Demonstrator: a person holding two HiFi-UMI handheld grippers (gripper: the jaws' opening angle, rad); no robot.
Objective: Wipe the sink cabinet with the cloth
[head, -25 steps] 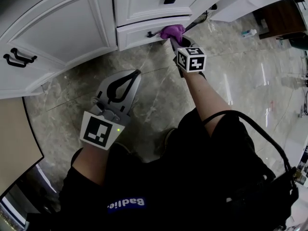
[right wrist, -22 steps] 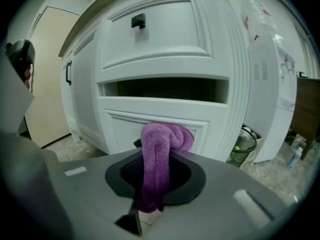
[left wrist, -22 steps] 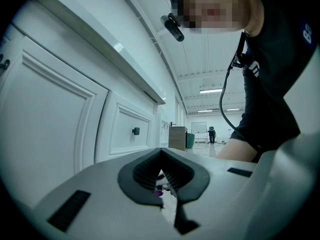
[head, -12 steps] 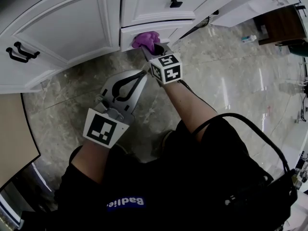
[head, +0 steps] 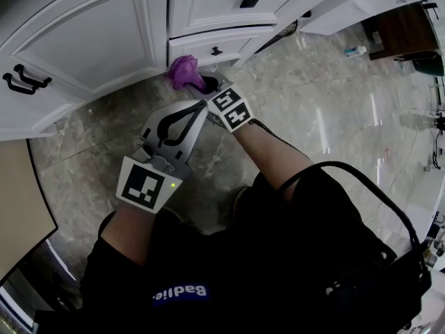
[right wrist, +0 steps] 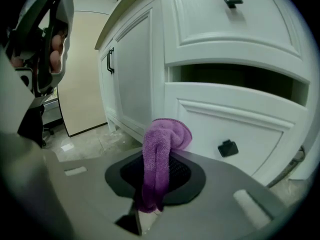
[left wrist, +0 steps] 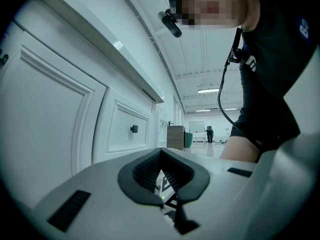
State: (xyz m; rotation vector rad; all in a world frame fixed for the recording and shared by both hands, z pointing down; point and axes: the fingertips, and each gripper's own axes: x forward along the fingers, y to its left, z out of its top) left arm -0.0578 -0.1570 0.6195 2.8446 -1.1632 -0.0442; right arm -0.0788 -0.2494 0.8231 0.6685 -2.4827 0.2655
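Note:
A purple cloth (head: 183, 71) presses against the white sink cabinet (head: 90, 40) at the left end of its lower drawer (head: 229, 46). My right gripper (head: 201, 84) is shut on the cloth. In the right gripper view the cloth (right wrist: 161, 154) hangs folded between the jaws, in front of the lower drawer front (right wrist: 240, 124), which stands slightly pulled out with a dark gap above it. My left gripper (head: 197, 107) hovers just below and beside the right one, shut and empty. In the left gripper view the left gripper (left wrist: 162, 170) points along the cabinet face (left wrist: 55, 119).
A grey marble floor (head: 313, 117) spreads under the cabinet. Black handles (head: 25, 81) sit on the left door, a black knob (right wrist: 227, 148) on the lower drawer. A beige panel (head: 21, 200) stands at the left. A small bottle (head: 358, 49) and dark wooden furniture (head: 400, 23) lie far right.
My right gripper has carried the cloth leftward along the lower drawer front, from near its knob to the drawer's left end. The left gripper has hardly moved.

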